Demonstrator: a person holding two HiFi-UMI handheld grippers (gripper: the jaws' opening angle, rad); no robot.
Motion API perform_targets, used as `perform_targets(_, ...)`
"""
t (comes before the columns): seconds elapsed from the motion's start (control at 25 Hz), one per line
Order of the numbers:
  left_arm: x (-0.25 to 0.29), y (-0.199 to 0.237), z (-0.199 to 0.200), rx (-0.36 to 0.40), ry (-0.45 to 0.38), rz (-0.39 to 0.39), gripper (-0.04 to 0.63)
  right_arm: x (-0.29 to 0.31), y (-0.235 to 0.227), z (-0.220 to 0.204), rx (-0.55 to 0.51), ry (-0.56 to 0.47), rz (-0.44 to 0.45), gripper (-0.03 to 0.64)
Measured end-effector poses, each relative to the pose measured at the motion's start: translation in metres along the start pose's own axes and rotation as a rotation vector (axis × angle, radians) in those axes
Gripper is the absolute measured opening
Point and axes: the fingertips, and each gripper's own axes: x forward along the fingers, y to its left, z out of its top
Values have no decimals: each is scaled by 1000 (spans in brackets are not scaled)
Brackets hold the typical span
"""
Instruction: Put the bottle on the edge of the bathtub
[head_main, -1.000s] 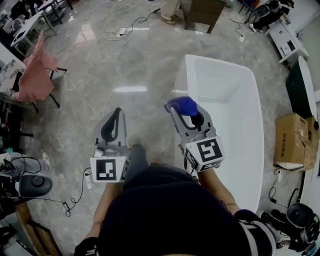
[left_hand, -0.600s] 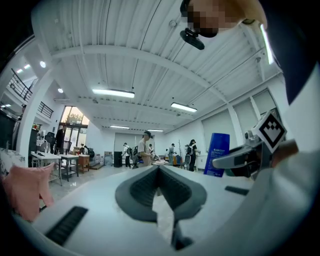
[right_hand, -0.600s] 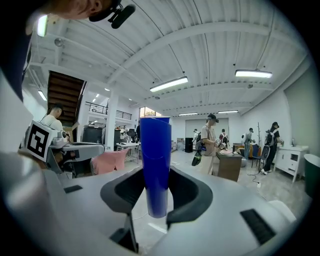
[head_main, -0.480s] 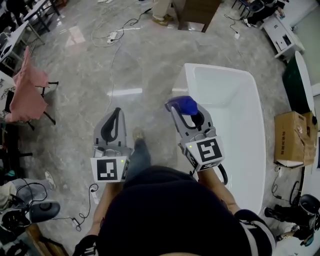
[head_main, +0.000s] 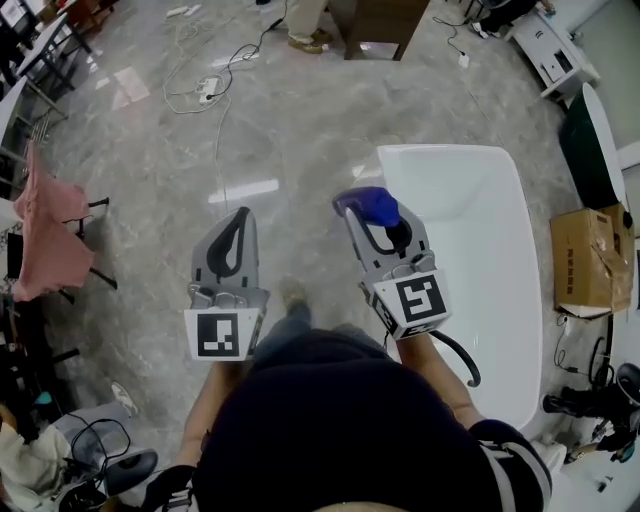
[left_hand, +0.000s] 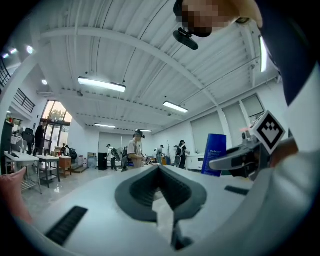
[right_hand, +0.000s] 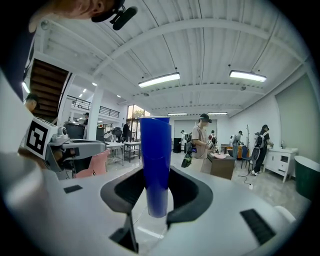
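marble floor (head_main: 300, 130) | white bathtub (head_main: 485, 235) | right hand-held gripper (head_main: 380, 228) clamps bottle (right_hand: 156, 160) | left hand-held gripper (head_main: 240, 216) together

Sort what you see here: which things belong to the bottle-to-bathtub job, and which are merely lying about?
Job: blue bottle, right gripper clamped on it, white bathtub.
Lying about: cardboard box, pink cloth, power strip.

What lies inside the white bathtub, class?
Only bare white basin shows inside the bathtub. Its near-left part is hidden behind the right claw, which grips the blue bottle, and the person's arm.
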Motion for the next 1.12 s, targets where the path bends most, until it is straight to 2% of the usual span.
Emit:
perform_targets(0.28,37,27,-9,-44,10,-32,2,28,-13,-3,1,62,-38,160)
perform_targets(0.6,71,43,-18,-56,13,-57,2,56,-29,4,-4,56,-54,160)
perform_targets(0.8,100,53,-13,-37,-26,-56,2,88,-45,13,-11,21,-32,160)
perform_targets(1.12,170,95,-33,-26,-4,-4,2,174,-76,21,-21,-26,33,160)
